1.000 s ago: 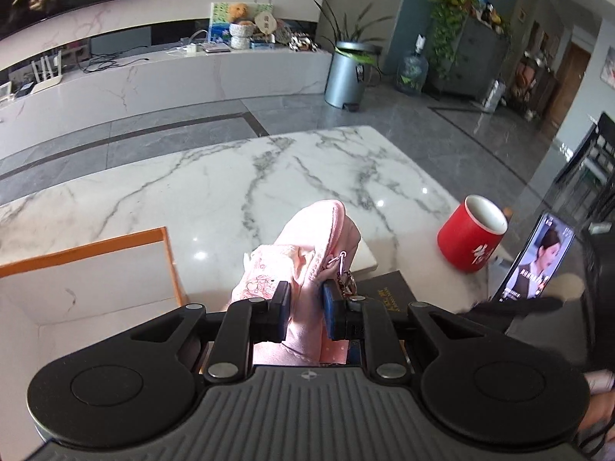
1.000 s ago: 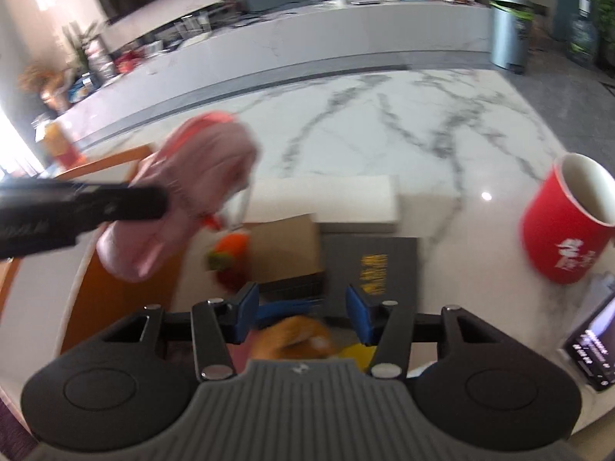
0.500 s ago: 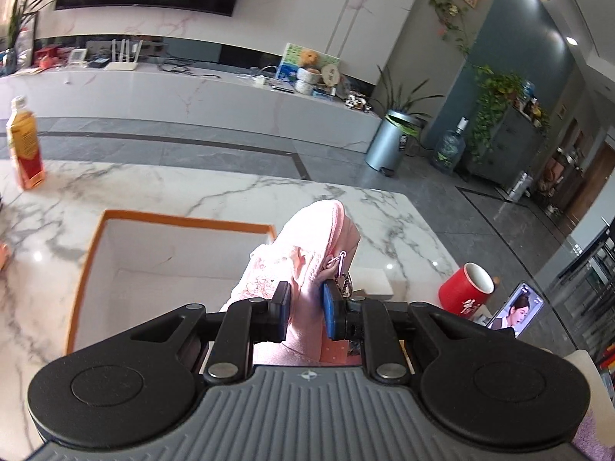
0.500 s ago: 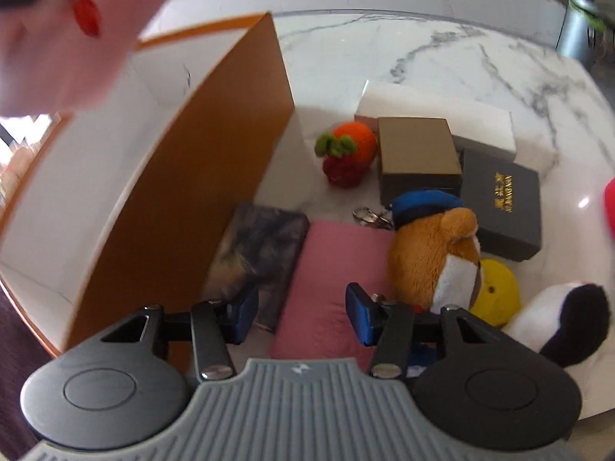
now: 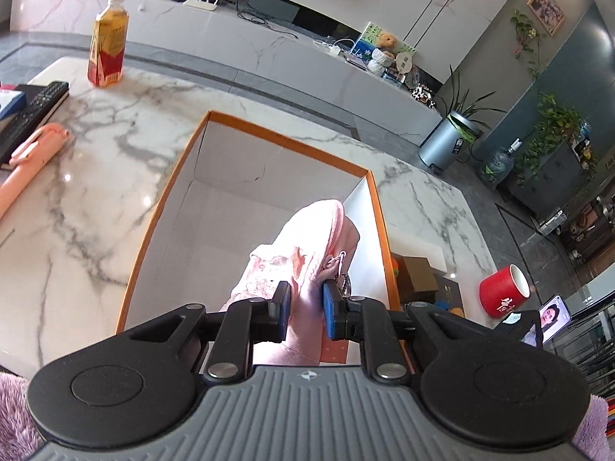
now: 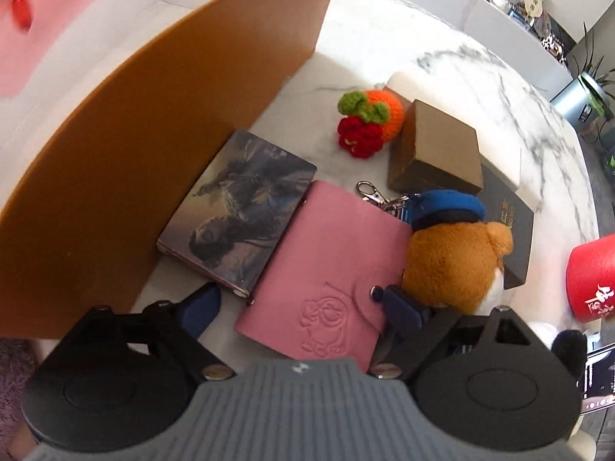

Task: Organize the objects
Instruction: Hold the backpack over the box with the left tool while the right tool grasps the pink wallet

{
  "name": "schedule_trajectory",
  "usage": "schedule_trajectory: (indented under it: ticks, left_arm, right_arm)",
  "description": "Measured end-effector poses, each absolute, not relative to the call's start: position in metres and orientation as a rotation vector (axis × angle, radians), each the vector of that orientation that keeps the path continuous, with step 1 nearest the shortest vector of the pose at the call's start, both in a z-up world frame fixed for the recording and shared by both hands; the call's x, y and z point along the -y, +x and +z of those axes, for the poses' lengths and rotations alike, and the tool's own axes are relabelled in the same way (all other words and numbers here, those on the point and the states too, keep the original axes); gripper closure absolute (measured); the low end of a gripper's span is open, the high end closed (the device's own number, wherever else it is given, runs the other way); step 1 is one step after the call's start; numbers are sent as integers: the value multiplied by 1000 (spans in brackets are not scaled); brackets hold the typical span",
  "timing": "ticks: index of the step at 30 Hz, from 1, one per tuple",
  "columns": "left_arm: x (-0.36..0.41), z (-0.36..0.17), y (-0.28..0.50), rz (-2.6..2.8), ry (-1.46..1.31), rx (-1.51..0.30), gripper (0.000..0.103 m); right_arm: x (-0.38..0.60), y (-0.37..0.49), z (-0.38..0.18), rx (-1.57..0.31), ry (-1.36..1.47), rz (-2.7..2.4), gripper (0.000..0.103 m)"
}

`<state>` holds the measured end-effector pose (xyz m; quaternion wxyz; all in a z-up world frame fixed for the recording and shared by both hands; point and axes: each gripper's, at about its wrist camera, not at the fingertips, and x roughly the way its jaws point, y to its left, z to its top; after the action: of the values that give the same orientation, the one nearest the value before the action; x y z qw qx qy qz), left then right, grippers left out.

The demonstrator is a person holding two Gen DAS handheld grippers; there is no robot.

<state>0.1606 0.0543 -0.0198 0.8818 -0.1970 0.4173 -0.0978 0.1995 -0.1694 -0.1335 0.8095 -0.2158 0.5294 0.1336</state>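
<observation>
- Our left tongs (image 5: 303, 309) are clenched on the pink pouch (image 5: 303, 253), and it hangs right over the open orange-rimmed box (image 5: 378, 207), near the right wall and clear of the floor.
- The box looks bare inside, so there is plenty of room; we'd want to carry the pouch a touch further from that wall before letting go, so it drops flat and doesn't catch the rim.
- Lower it first, then release: a soft pouch with a dangling clasp can flop and snag if dropped from high up.
- Over on the other side, our right tongs (image 6: 296, 301) are spreading wide as we speak, with nothing pinched yet, and they point down at the pink wallet (image 6: 326, 269) lying on the desk (image 6: 384, 57) just outside the box wall.
- The wallet sits between the picture-covered notebook (image 6: 238, 207) and the brown plush toy (image 6: 453, 261), touching both, so it's a tight spot.
- For a clean pick we should straddle the wallet's near end, keeping one finger off the notebook and the other off the plush.
- Watch the metal keyring clip (image 6: 369, 192) at the wallet's far corner; it could drag along.
</observation>
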Motion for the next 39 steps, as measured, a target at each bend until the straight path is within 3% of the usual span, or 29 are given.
schedule_trajectory:
  ticks: [4,8,14,15,19,23,25,26,27,28,31,34,39]
  left_arm:
    - [-60,-24,153,-222,-423,-869,82]
    - [-63,-28,148,-236,-435,-870,82]
    - [-65,-31,138,-246,-456,-874,82]
    - [-65,-32,136,-246,-461,-875,82]
    - [-67,-35,133,-241,-477,-881,82]
    - [-66,-35,131,-238,-475,-873,82]
    - [-64,-35,132,-234,-472,-871,82]
    - [-63,-35,132,-229,-465,-870,82]
    - [-62,-35,132,-222,-455,-869,82]
    - [-61,-36,132,-215,-444,-867,82]
    - [-61,-38,135,-185,-428,-865,82]
    - [-65,-41,140,-165,-439,-869,82]
    - [-72,-49,147,-130,-450,-887,82]
  right_arm:
    - [174,196,-129,-1147,-474,273,32]
    - [170,183,-114,-1129,-438,293,65]
    - [170,169,-90,-1055,-372,260,85]
    - [173,165,-82,-1043,-327,273,103]
    - [186,155,-53,-1017,-123,324,103]
    - [191,155,-53,-1006,-102,283,103]
    - [188,161,-64,-1032,-120,276,95]
    - [186,166,-71,-1048,-135,272,77]
    - [185,167,-76,-1059,-154,265,51]
    - [184,169,-82,-1063,-174,260,42]
    - [179,175,-96,-1091,-218,271,37]
    - [172,180,-111,-1116,-281,279,25]
    - [164,189,-125,-1148,-358,258,23]
